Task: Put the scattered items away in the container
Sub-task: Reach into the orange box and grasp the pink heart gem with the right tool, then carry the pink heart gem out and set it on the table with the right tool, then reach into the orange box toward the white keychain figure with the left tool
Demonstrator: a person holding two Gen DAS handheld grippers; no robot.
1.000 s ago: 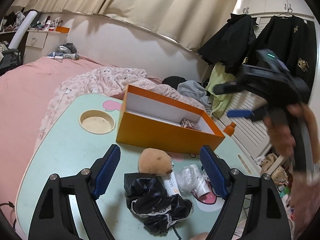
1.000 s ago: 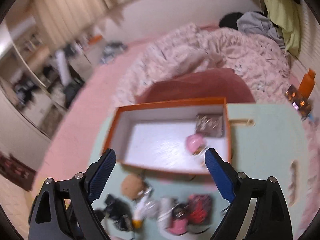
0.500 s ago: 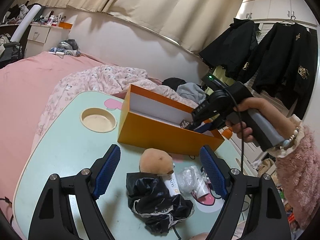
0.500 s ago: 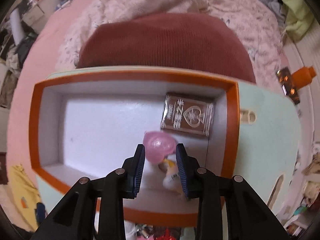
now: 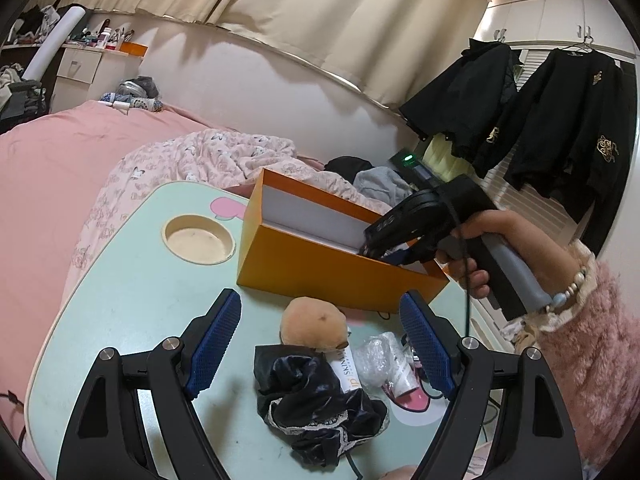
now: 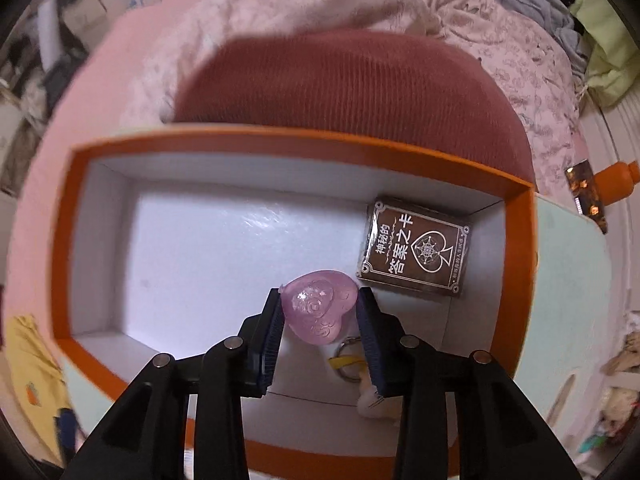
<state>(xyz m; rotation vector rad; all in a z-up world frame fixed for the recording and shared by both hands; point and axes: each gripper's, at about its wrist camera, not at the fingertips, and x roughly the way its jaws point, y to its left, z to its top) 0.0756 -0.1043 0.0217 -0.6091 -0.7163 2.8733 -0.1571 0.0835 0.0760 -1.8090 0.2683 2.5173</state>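
my right gripper [image 6: 320,312] points steeply down into the orange cardboard box with the white lining [image 6: 100,240], and the translucent pink heart-shaped charm [image 6: 320,308] sits squarely between its two blue-padded fingers [image 6: 272,332], low over the white floor near the box's right end. the jaws are just easing apart; the left pad looks to be touching the heart's edge and the right pad is at its other side, though i cannot tell whether it is pressing. a metal ring with a yellow tag [image 6: 346,362] hangs under the heart, next to a small white piece.

counting inside the box: one heart charm, and one brown card deck box with silver lettering [image 6: 416,252], lying flat just beyond and to the right of the fingers, apart from them.

on the mint-green table [image 5: 120,292], in front of the box, i count one tan plush ball [image 5: 314,322], one crumpled black satin cloth with lace trim [image 5: 316,400], one white tube with printed lettering [image 5: 348,368] and one wad of clear plastic wrap [image 5: 380,356]; further small things behind the right finger are hidden.

my left gripper [image 5: 320,348] hovers over that pile with its fingers spread wide, touching nothing. a hand [image 5: 480,248] in a fluffy pink sleeve holds the right gripper at the box.
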